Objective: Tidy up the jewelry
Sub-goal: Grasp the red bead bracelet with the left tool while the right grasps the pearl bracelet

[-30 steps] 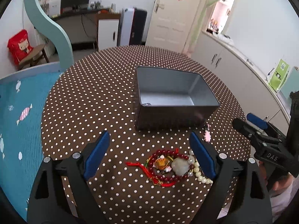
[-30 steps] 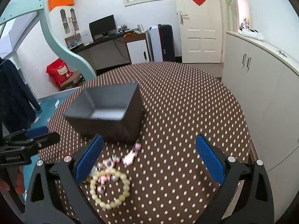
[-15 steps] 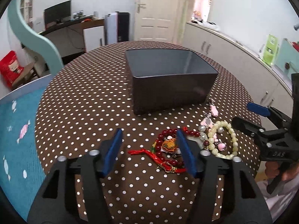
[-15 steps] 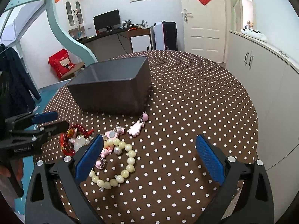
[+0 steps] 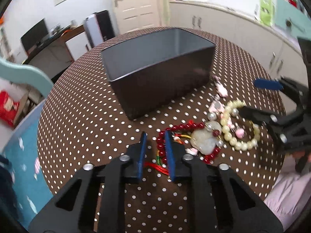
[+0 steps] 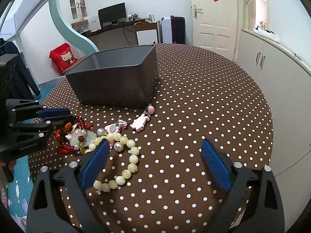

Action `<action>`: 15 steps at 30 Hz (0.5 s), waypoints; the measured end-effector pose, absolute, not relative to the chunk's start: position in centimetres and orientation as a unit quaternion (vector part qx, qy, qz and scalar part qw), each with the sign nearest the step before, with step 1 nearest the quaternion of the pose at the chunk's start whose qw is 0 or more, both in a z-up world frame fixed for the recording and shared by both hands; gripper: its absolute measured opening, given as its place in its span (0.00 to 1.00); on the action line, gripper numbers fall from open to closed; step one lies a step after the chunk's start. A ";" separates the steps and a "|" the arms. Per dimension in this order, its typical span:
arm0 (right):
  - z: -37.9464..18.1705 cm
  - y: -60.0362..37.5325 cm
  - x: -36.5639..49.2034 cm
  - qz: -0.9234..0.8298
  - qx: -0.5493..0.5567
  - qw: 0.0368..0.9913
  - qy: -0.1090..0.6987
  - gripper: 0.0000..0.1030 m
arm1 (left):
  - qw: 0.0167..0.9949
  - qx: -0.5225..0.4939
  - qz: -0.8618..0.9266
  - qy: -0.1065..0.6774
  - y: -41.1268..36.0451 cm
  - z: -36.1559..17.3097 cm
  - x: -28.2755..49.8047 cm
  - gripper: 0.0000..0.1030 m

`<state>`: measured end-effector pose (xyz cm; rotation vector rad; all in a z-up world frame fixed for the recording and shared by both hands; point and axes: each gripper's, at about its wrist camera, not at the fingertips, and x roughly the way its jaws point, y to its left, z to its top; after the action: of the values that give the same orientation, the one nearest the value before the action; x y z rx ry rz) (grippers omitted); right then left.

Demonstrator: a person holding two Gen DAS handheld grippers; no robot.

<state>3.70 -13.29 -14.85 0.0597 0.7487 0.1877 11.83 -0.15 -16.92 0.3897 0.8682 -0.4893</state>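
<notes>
Left gripper (image 5: 154,151) and right gripper (image 6: 155,164): black angular frames, silver screws at the joints, fingers (image 6: 214,164) lined with blue pads. Pale pink clothing (image 5: 287,196) is worn.

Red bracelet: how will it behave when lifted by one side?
Red bracelet probably goes limp: beads on cord. The pale stone pendant likely drags the low side down. It overlaps the cream bracelet, so may snag.

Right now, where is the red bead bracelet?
The red bead bracelet lies on the dotted table before the gray box, left of the cream bracelet.
</notes>
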 end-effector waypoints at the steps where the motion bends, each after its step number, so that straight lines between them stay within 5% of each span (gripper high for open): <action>1: -15.0 -13.3 3.9 0.091 0.028 0.925 0.368 0.80 | 0.858 0.193 -0.235 0.414 -0.4 -17.0 11.8 0.08; 3: -15.0 -12.7 4.0 0.091 0.011 0.926 0.367 0.73 | 0.858 0.203 -0.230 0.411 -0.7 -17.1 11.8 0.07; 9: -14.9 -12.1 4.0 0.089 -0.021 0.928 0.361 0.12 | 0.872 0.136 -0.214 0.418 0.8 -17.0 12.9 0.07; 15: -14.6 -14.0 4.7 0.113 0.039 0.921 0.371 0.08 | 0.885 0.076 -0.214 0.407 2.2 -15.7 12.9 0.07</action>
<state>4.66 -14.03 -14.56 0.0792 0.7624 0.2329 12.88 2.17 -15.67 0.1572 0.8472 -0.4444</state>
